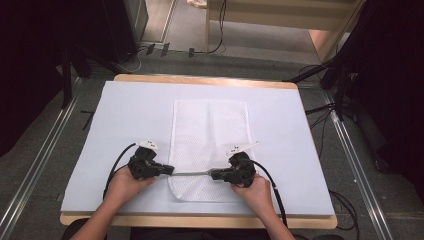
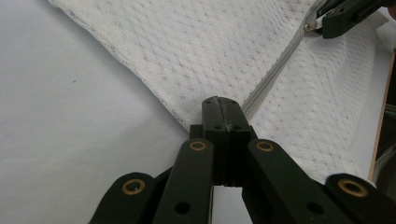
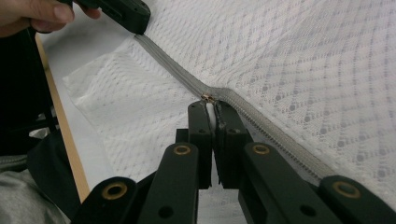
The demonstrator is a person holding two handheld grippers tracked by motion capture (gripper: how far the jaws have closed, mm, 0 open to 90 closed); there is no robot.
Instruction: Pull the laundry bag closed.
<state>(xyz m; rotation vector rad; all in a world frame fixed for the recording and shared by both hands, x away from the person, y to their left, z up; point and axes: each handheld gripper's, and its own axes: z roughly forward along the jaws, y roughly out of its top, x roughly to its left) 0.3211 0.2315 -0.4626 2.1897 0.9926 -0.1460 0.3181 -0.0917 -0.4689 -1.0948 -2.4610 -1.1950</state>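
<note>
Mesh bag (image 1: 210,135) mid-mat (image 1: 125,110), wide margins L/R.

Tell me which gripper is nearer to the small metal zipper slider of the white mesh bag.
Right. The right gripper is shut on the zipper slider; the left gripper clamps the bag's edge at the zipper's far end.

Even overhead light washes the white desk (image 1: 125,125) bright, the surroundings drop into darkness, shadows stay faint, and the nearest tool arms blur softly.
</note>
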